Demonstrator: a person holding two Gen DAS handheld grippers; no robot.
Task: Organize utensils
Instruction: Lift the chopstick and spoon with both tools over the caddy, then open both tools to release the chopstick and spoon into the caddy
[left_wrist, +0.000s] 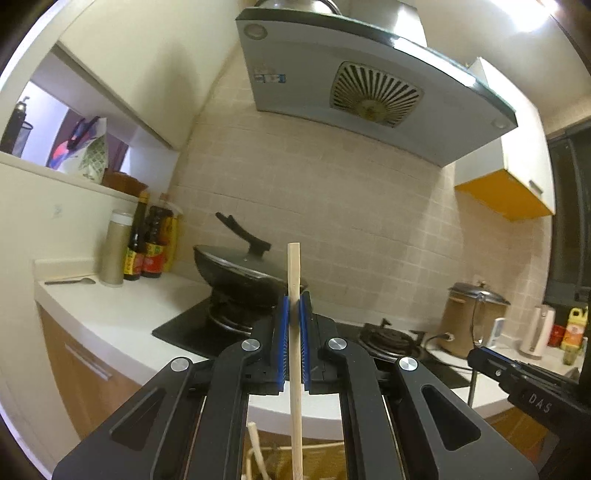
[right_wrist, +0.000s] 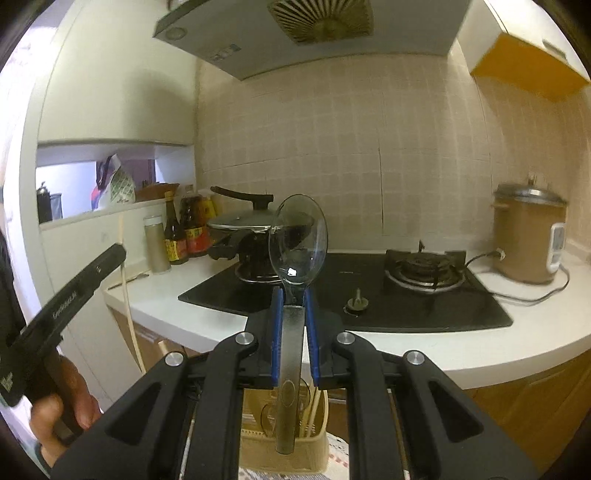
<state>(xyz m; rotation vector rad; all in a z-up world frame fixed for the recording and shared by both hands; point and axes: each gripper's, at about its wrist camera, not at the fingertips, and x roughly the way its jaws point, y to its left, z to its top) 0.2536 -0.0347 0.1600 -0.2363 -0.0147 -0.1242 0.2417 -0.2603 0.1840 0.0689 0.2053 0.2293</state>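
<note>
Two tongs grip a wooden chopstick (left_wrist: 294, 295) and a glossy metal spoon (right_wrist: 297, 240).

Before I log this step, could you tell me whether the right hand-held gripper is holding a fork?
No, the right hand-held gripper is clamped on the handle of a metal spoon, bowl up.

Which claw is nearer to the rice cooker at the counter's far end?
Right. The right claw, shut on a spoon, has the rice cooker off to its right. The left claw, gripping a chopstick, sits farther left, beyond the right one.
</note>
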